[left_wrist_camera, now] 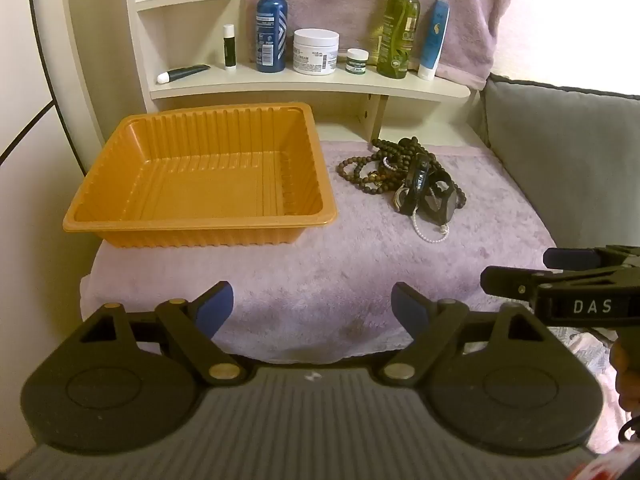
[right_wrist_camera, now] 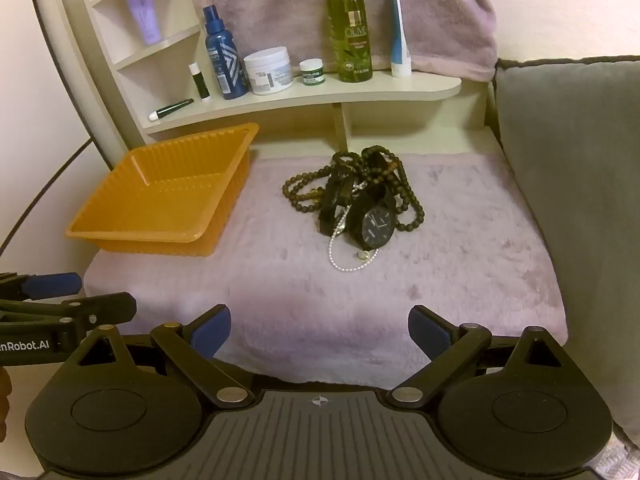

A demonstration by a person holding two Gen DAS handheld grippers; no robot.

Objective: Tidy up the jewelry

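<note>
An empty orange plastic tray (left_wrist_camera: 120, 216) (right_wrist_camera: 100, 236) sits on the left of a lilac towel. To its right lies a tangled pile of jewelry: dark bead necklaces (left_wrist_camera: 360, 170) (right_wrist_camera: 300, 190), a black watch (right_wrist_camera: 374, 224) (left_wrist_camera: 438, 204), a black band (right_wrist_camera: 334, 204) and a white pearl strand (right_wrist_camera: 352, 266) (left_wrist_camera: 430, 236). My left gripper (left_wrist_camera: 312, 308) is open and empty above the towel's near edge, in front of the tray. My right gripper (right_wrist_camera: 320, 328) is open and empty in front of the pile; it also shows in the left wrist view (left_wrist_camera: 520, 276).
A cream shelf (left_wrist_camera: 312, 84) behind the towel holds a blue bottle (left_wrist_camera: 272, 24), a white jar (left_wrist_camera: 316, 52), an olive bottle (left_wrist_camera: 398, 28), tubes and a small jar. A grey cushion (right_wrist_camera: 572, 168) flanks the right. The lilac towel (right_wrist_camera: 460, 280) covers the surface.
</note>
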